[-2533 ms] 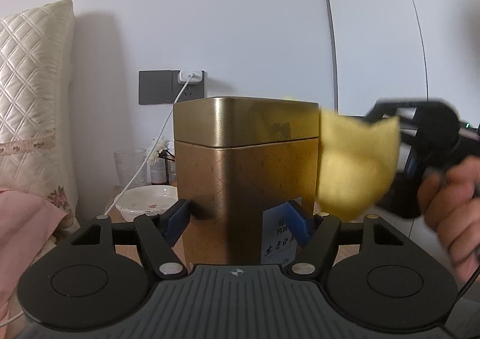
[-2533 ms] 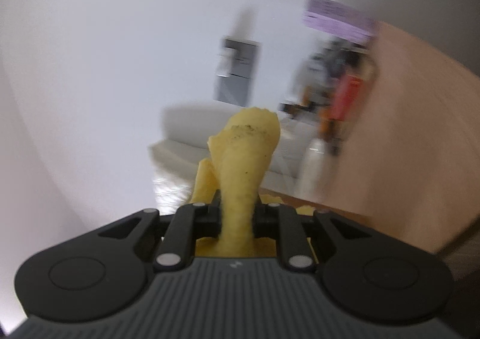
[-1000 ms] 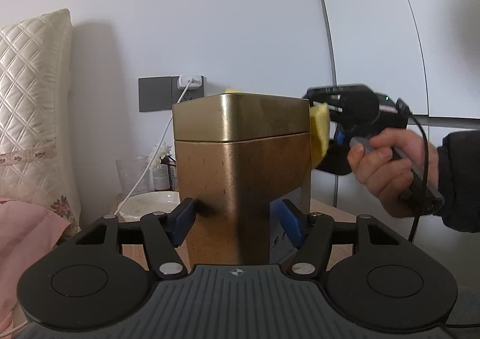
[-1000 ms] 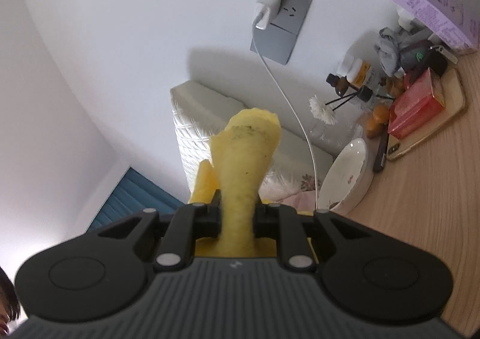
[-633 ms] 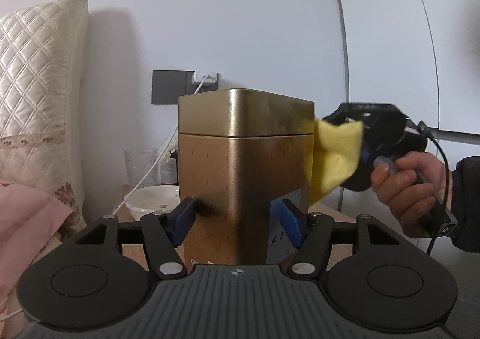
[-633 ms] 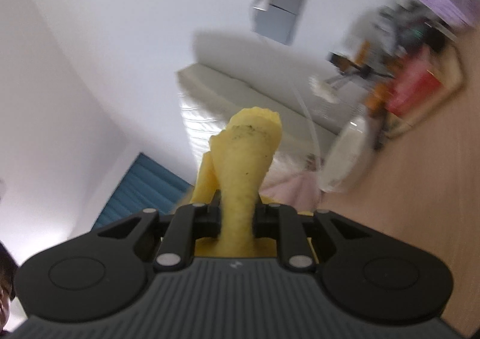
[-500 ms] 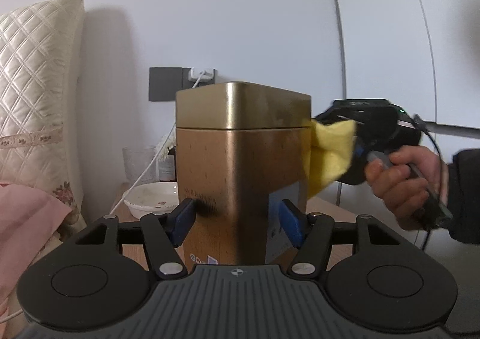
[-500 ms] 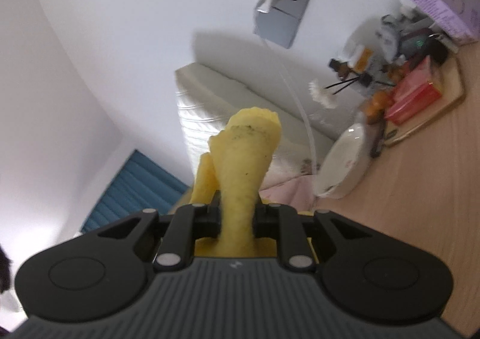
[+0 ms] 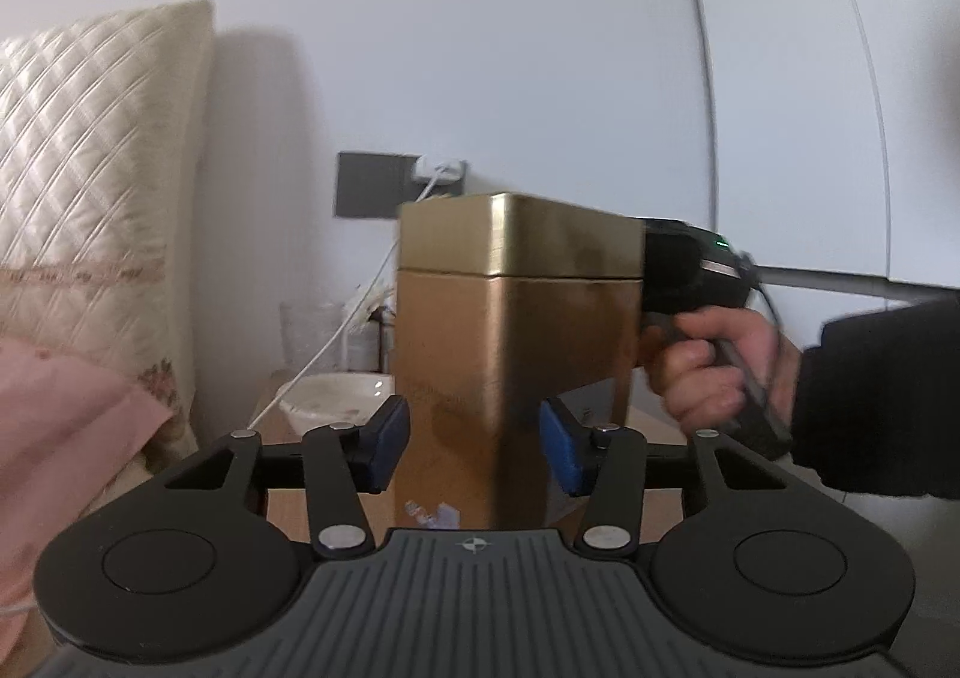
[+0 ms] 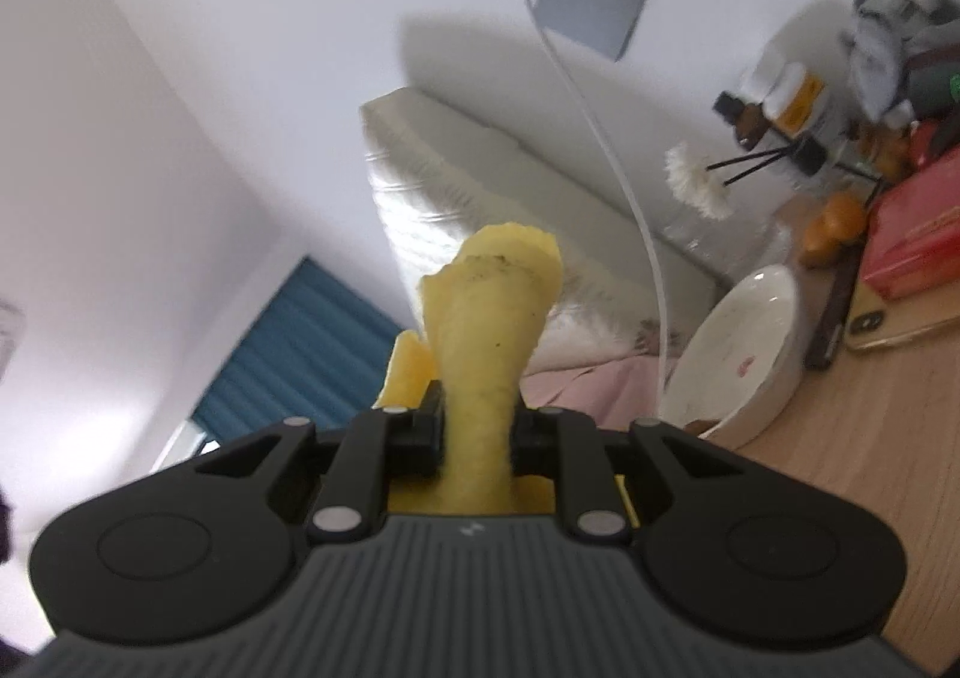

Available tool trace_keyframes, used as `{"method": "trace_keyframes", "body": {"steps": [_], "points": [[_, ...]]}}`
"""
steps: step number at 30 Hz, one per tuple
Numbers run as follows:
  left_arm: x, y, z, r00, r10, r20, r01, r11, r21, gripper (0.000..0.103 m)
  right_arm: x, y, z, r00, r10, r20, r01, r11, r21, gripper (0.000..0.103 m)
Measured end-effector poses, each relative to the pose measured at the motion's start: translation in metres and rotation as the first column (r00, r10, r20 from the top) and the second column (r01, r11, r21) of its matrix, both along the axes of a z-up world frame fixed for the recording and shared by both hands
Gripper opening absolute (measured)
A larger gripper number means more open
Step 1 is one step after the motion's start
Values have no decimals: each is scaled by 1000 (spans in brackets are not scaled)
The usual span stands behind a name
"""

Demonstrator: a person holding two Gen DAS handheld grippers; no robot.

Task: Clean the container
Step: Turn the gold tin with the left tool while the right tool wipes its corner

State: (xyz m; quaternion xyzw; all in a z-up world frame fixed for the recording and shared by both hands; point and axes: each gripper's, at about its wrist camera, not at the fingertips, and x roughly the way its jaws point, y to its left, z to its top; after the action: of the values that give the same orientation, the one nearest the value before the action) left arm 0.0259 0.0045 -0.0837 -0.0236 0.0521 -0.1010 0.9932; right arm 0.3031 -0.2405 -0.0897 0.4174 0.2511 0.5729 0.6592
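One upright, slightly blurred gold tin (image 9: 510, 330)

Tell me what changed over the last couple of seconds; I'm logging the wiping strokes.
The yellow cloth, earlier visible beside the gold tin, has passed behind the tin's far side; only the right gripper's body and the hand show there now. Unchanged: the left gripper still clamps the tin low down, the right gripper still pinches the cloth.
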Motion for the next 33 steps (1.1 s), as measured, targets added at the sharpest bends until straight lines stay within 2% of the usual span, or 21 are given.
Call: {"method": "trace_keyframes", "body": {"steps": [2, 4, 8, 10, 14, 16, 21, 24, 28, 33], "points": [[2, 2, -2, 1000, 4, -6, -4, 1000, -16, 52, -5, -6, -2, 1000, 8, 11, -9, 1000, 22, 20], [6, 1, -6, 999, 7, -33, -7, 1000, -5, 52, -12, -12, -5, 1000, 15, 9, -15, 999, 43, 20], [10, -3, -6, 999, 4, -37, -4, 1000, 6, 52, -23, -21, -8, 998, 50, 25, -51, 996, 71, 20], [14, -3, -5, 999, 16, -43, -16, 1000, 5, 52, -28, -24, -6, 999, 38, 24, -39, 997, 70, 20], [16, -2, -5, 999, 18, -47, -18, 1000, -4, 52, -44, -36, -1, 1000, -4, 26, 1, 992, 126, 20], [17, -2, -5, 999, 14, -47, -14, 1000, -1, 49, -52, -40, -5, 1000, -24, 8, 23, 991, 130, 20], [18, -2, -4, 999, -10, -51, 10, 1000, 5, 49, -64, -44, -22, 997, -66, -51, 68, 997, 45, 20], [15, -7, -2, 999, -43, -33, 44, 999, 11, 49, -71, -47, -16, 992, -120, -26, 120, 993, 13, 20], [14, -12, -2, 997, -76, -20, 76, 997, 11, 49, -81, -48, -18, 982, -188, -36, 188, 982, 14, 20], [14, -16, -1, 995, -98, -18, 98, 995, 13, 49, -86, -50, -29, 972, -219, -84, 220, 976, 1, 20]]}}
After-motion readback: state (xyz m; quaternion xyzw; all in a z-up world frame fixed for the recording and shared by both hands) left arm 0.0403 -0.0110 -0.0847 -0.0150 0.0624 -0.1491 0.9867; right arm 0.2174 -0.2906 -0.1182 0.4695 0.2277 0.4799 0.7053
